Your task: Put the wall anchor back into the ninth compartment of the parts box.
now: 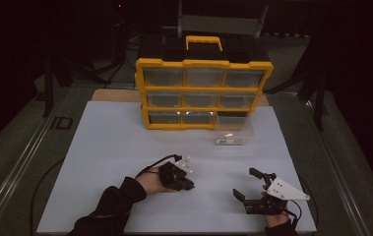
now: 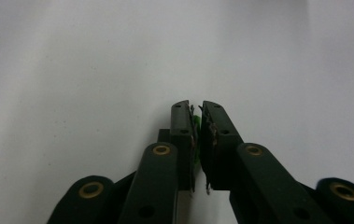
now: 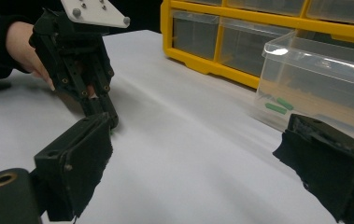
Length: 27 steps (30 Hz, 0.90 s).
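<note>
While my left tool [image 2: 196,109] points down at the white counter [image 1: 115,147], its jaws are clenched on a small green piece [image 2: 195,122] that shows as a thin sliver between the pads. The piece sits at the tool's tip, right at the counter surface; its long axis seems to run along the jaws, but so little of it shows that I cannot tell which way it points. My right tool [image 1: 248,184] hovers near the counter's front edge, well apart from the left one, with its two jaws spread wide and nothing between them.

Behind both stands one yellow organizer [image 1: 203,93] with nine drawer slots in three rows of three; the lower right slot is dark. One clear drawer [image 3: 319,84] sits on the counter just in front of it. Inside it I count two green pieces [image 3: 277,106], lying flat and roughly parallel.
</note>
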Motion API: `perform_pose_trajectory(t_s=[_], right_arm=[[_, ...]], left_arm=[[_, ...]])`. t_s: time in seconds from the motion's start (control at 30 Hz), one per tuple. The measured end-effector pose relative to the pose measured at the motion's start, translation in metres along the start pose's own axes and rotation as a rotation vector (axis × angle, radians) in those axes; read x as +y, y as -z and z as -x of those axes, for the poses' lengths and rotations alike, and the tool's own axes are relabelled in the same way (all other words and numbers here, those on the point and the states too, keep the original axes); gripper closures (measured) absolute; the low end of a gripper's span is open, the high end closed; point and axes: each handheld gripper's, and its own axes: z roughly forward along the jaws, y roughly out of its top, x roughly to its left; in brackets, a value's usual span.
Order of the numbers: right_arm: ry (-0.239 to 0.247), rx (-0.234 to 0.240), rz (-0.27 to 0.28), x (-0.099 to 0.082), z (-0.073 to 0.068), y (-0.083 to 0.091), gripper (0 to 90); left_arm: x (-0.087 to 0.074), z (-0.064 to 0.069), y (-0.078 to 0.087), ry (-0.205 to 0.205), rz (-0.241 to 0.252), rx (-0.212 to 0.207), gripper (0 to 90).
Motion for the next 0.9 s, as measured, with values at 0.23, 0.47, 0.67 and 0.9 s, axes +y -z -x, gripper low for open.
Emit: perform_pose_trajectory(t_s=[0.23, 0.47, 0.67, 0.9], right_arm=[[-0.001, 0.000, 0.003, 0.000, 0.000, 0.000, 8.2], [-0.004, 0.002, 0.007, 0.000, 0.000, 0.000, 8.2], [-0.005, 0.002, 0.010, 0.000, 0.000, 0.001, 8.2], [-0.006, 0.001, 0.011, 0.000, 0.001, 0.001, 8.2]], left_arm=[[0.005, -0.005, 0.003, -0.001, -0.019, -0.011, 85.4], [0.018, -0.011, 0.021, -0.013, 0.004, -0.009, 85.4], [0.031, -0.013, 0.035, -0.036, 0.004, -0.007, 85.5], [0.055, -0.023, 0.055, -0.051, 0.015, 0.004, 85.4]])
